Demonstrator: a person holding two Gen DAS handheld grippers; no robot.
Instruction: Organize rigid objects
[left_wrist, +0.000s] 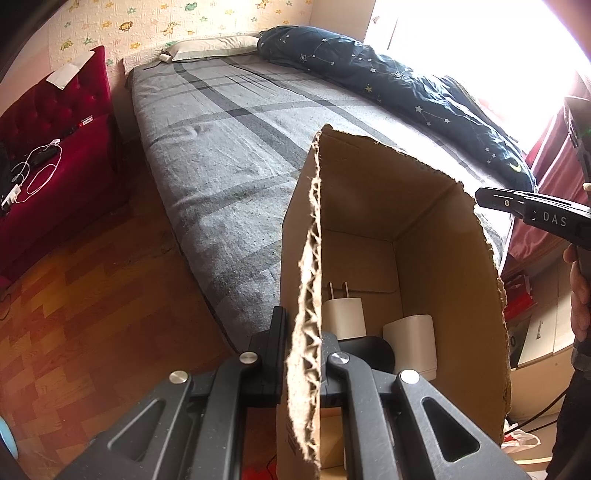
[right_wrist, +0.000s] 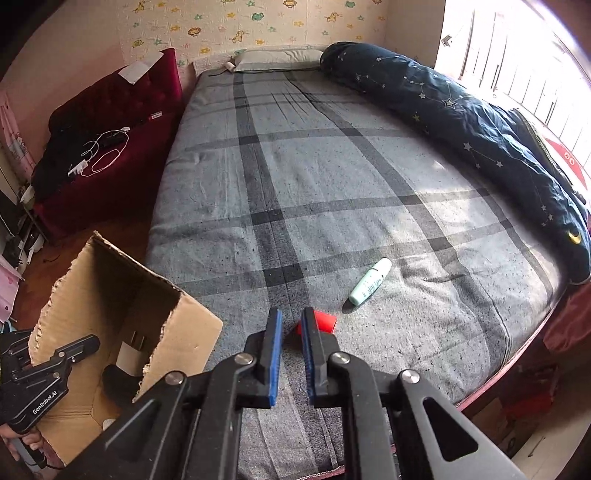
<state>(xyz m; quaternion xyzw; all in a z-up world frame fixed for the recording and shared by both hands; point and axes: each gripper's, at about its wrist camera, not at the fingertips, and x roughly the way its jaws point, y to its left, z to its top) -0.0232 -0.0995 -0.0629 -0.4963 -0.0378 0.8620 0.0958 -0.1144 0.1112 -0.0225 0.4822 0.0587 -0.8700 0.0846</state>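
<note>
Cardboard box (left_wrist: 424, 229) at the bed's (right_wrist: 332, 177) near edge, torn wall pinched between the left gripper's (left_wrist: 303, 343) closed jaws — white charger (left_wrist: 343, 317) and white cylinder (left_wrist: 412, 343) inside. Right gripper (right_wrist: 291, 354) above the grey plaid cover, jaws drawn narrow, holding nothing. Red piece (right_wrist: 323, 322) lying just beyond its fingertips; pale green tube (right_wrist: 369, 282) farther off, up-right.

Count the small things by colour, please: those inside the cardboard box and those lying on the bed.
White: 2, the charger plug and the cylinder, both in the cardboard box
Black: 1, a rounded object in the box
Red: 1, a small piece on the bed
Mint green: 1, a tube on the bed
Total: 5
</note>
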